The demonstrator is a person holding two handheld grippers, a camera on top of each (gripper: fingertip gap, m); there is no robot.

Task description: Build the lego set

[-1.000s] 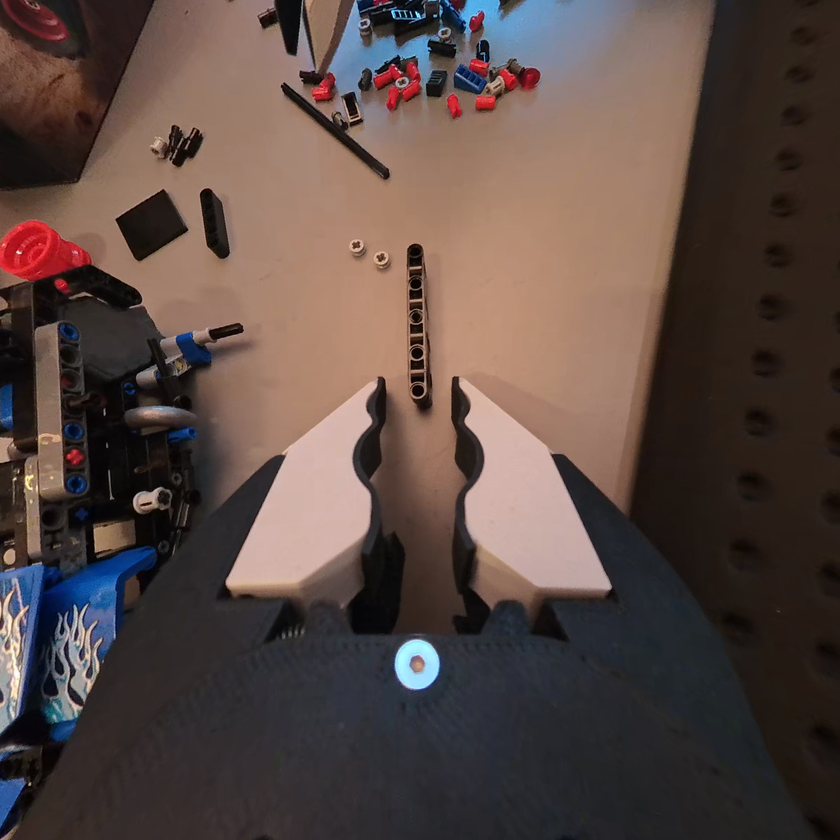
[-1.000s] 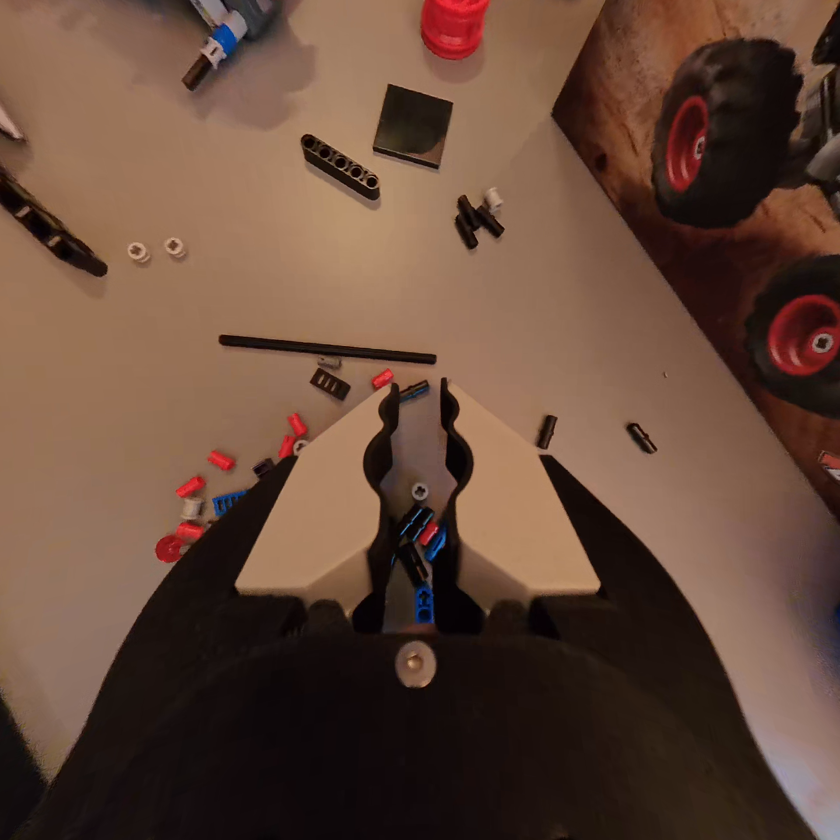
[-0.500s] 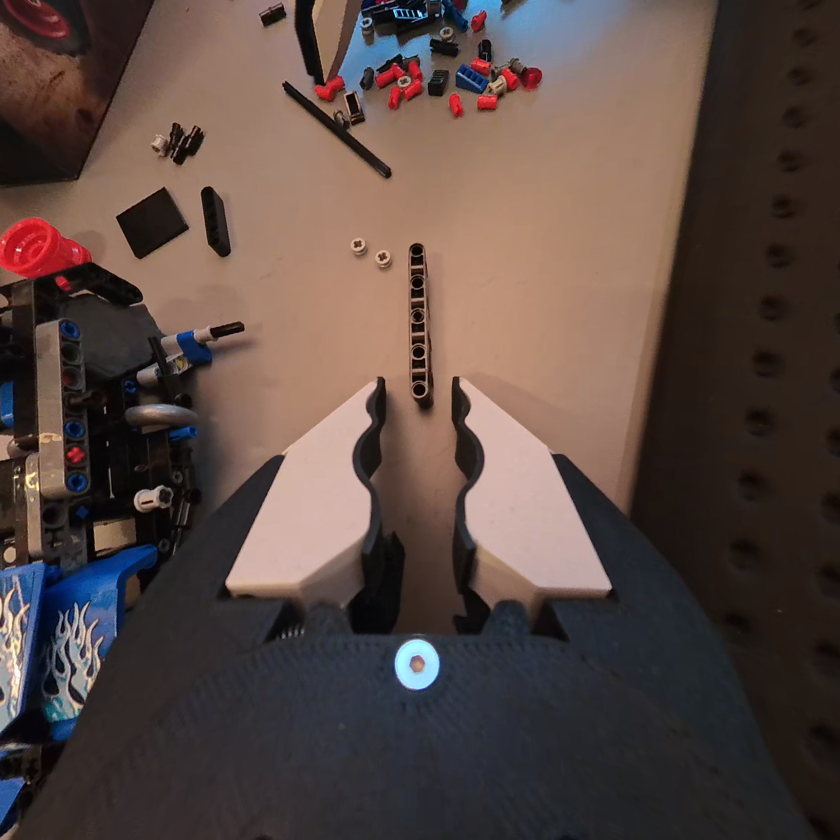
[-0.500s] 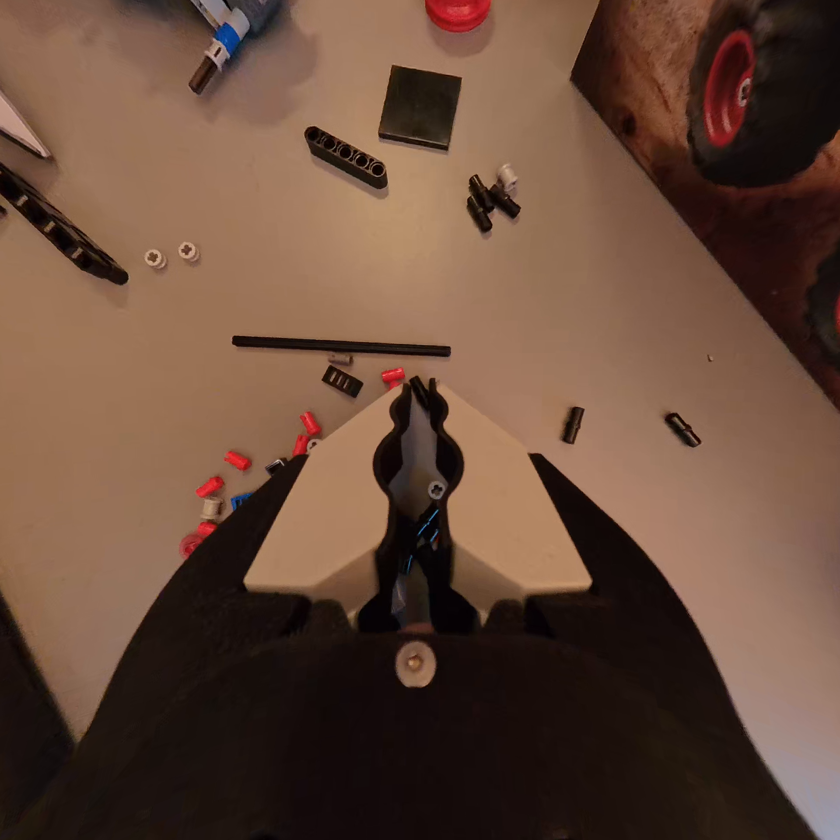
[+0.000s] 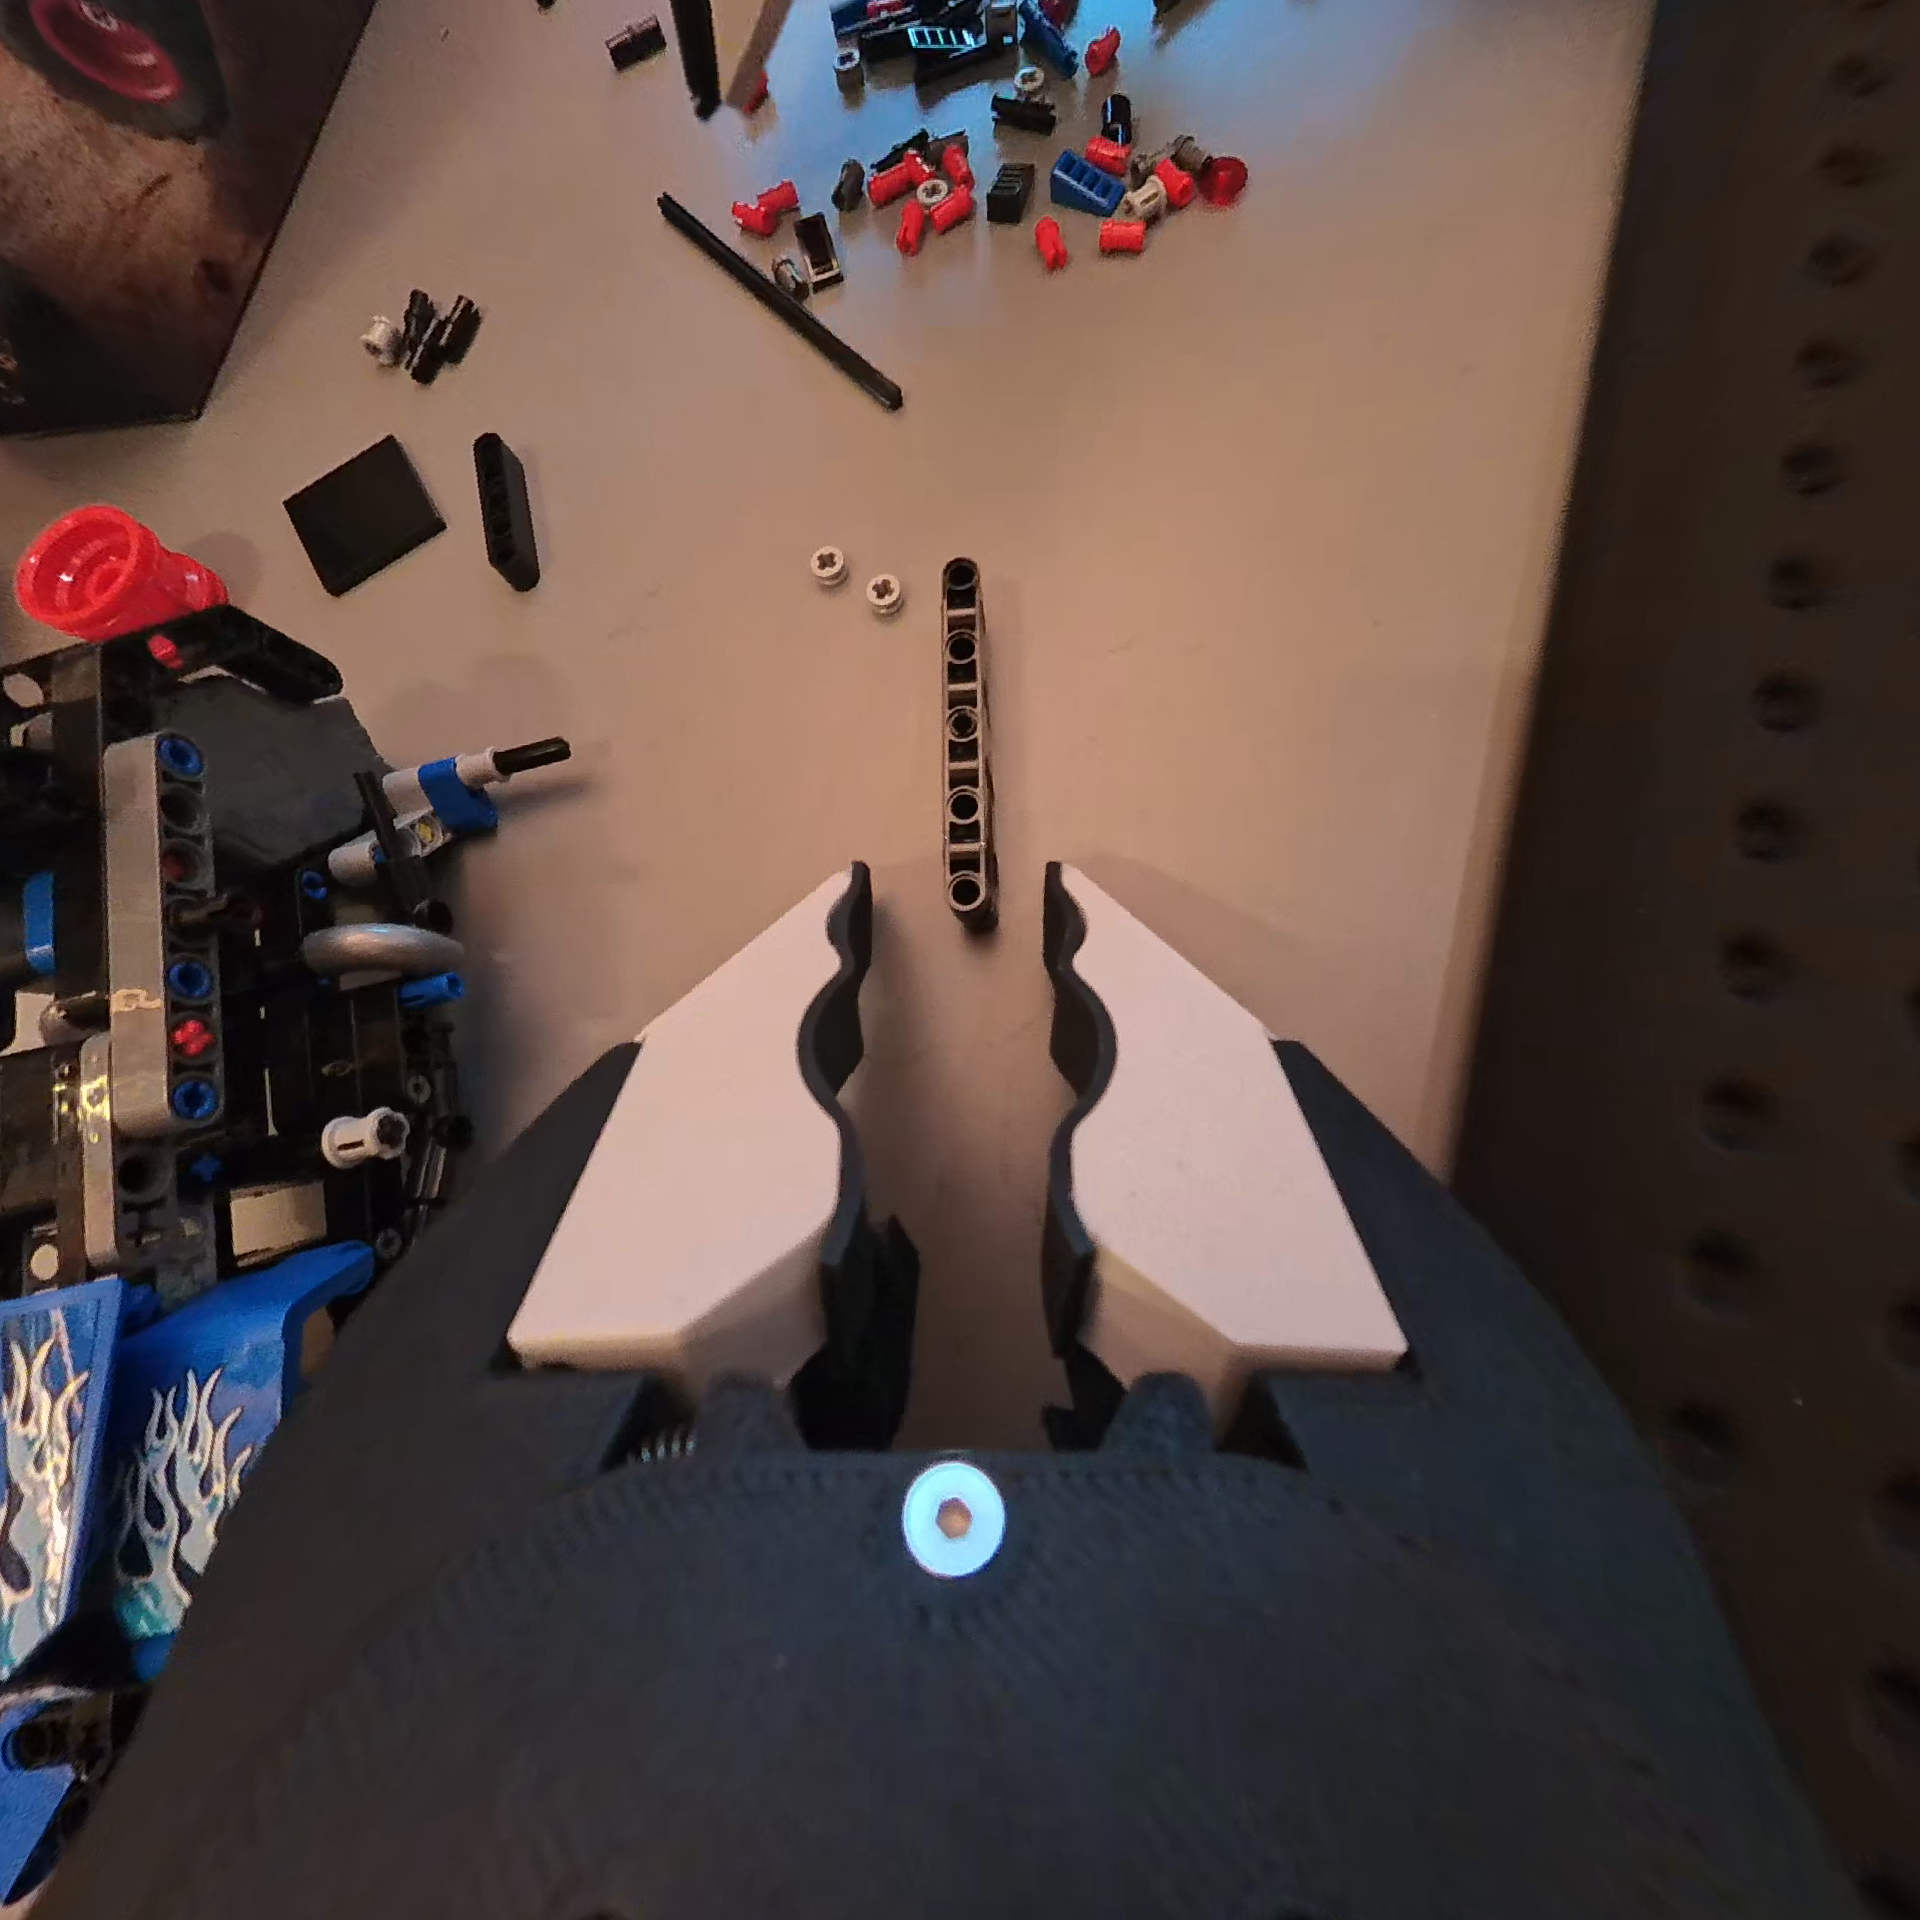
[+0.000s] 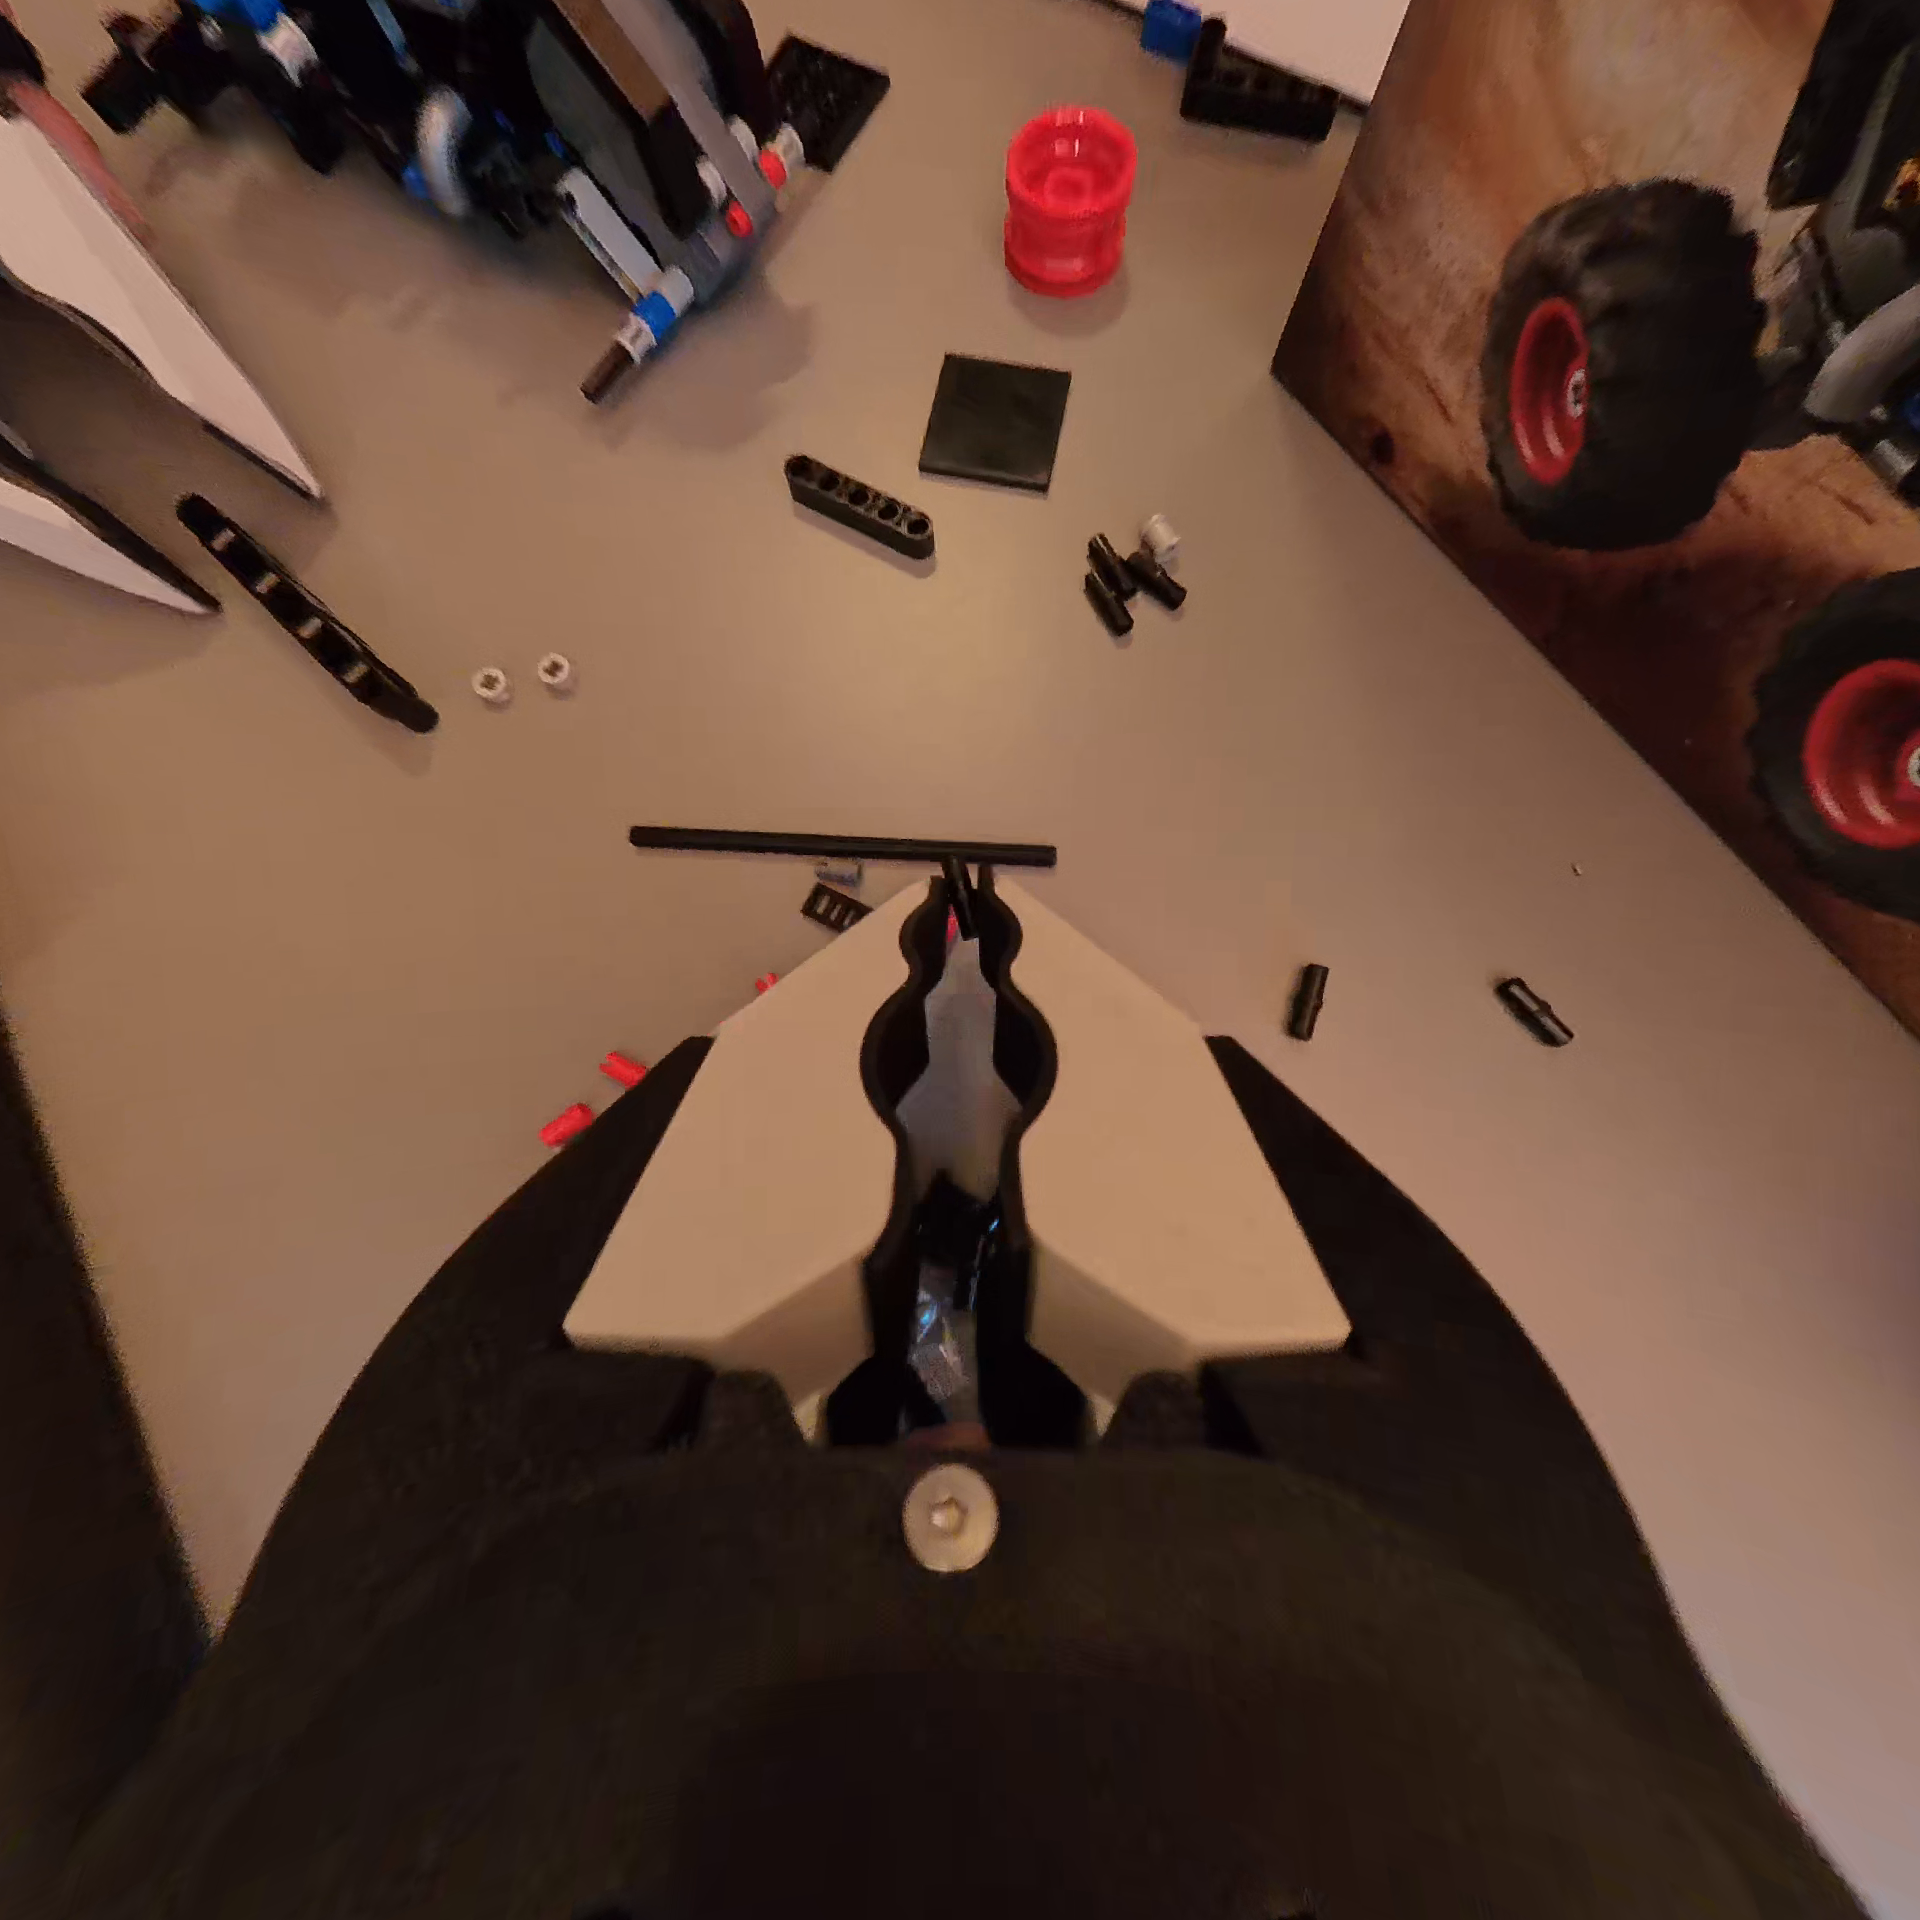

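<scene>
Straight ahead of the left gripper, fingers spread and holding nothing, a long black beam lies on the table; the half-built truck sits at near left, loose red and blue pieces far off. Over on the right view, the right gripper pinches a small black pin at its tips, just short of a black axle. No containers visible; the set's box stands right.

A hobby building table, indoors under dim, warm light.

Loose Technic pieces lie scattered at 12 o'clock on the plain grey table; a half-built blue truck chassis stands at 9 o'clock, the printed set box at 2 o'clock.
</scene>
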